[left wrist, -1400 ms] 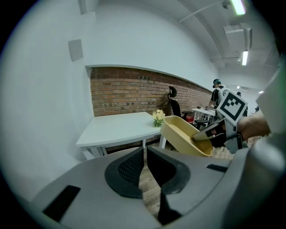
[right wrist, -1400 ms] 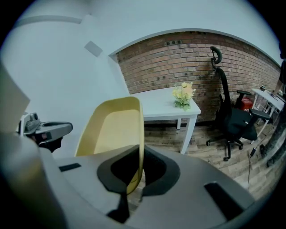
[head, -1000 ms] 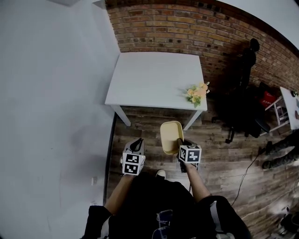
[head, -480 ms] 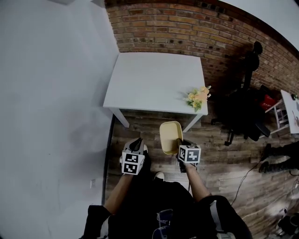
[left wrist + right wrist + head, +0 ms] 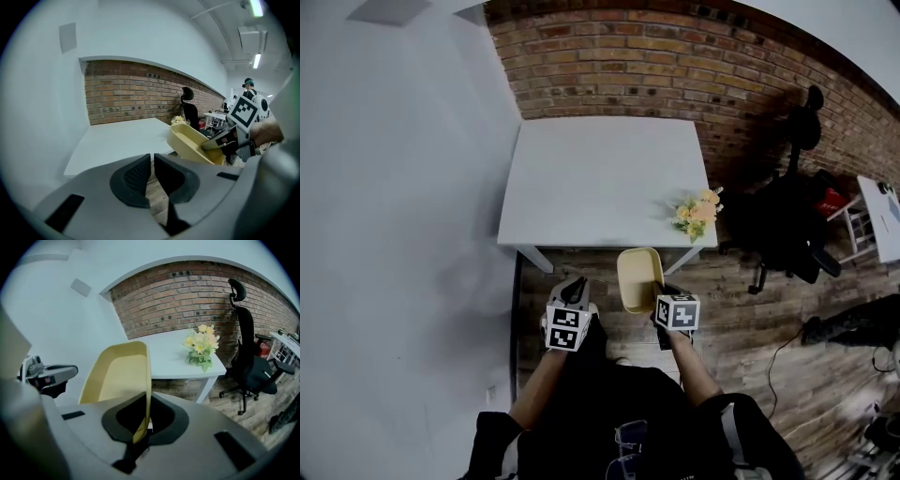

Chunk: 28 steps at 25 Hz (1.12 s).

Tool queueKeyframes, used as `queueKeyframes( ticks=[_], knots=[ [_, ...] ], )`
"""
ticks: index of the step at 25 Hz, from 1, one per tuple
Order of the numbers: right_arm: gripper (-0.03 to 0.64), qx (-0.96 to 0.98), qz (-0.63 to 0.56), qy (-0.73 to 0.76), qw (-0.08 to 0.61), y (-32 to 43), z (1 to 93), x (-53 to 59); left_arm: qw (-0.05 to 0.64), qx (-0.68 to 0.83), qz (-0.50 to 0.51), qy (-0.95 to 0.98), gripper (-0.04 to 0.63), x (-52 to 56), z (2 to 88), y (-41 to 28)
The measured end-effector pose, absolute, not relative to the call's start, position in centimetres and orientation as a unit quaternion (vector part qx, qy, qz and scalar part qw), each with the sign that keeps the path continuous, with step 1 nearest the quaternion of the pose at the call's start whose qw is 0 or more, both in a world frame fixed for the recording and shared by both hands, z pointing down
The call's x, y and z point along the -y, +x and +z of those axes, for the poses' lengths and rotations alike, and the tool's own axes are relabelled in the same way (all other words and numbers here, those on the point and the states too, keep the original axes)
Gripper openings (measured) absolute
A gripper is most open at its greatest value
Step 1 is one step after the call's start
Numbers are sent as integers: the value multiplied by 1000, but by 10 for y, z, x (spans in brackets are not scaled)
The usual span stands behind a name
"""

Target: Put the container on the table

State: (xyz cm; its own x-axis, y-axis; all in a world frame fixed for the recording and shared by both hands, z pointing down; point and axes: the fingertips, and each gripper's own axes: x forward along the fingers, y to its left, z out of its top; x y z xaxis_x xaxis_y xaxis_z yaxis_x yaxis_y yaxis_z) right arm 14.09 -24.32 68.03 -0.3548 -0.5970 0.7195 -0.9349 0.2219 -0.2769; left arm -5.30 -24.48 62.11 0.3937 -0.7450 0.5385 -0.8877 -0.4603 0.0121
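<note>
Though unclear overhead, container (image 5: 117, 376) between fingers (image 5: 164, 417)

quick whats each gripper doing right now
Left gripper: closed, nothing between its jaws.
Right gripper: closed on the side wall of the pale yellow plastic container.

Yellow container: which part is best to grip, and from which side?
On the yellow container, take the thin long side wall near its close end, coming from the person's side: one jaw inside the open tub, one outside. The wall is slim and the top open, as the right tongs hold it now.
</note>
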Motion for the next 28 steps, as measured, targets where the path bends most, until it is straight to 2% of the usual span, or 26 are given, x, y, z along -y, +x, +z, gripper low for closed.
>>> queueKeyframes(
  ticks=[15, 28],
  knots=[
    [26, 703, 376, 551, 248, 106, 684, 338, 169, 450, 247, 841, 34, 362, 630, -87],
    [26, 669, 402, 572, 251, 75, 701, 407, 177, 434, 252, 847, 34, 422, 648, -121]
  ],
)
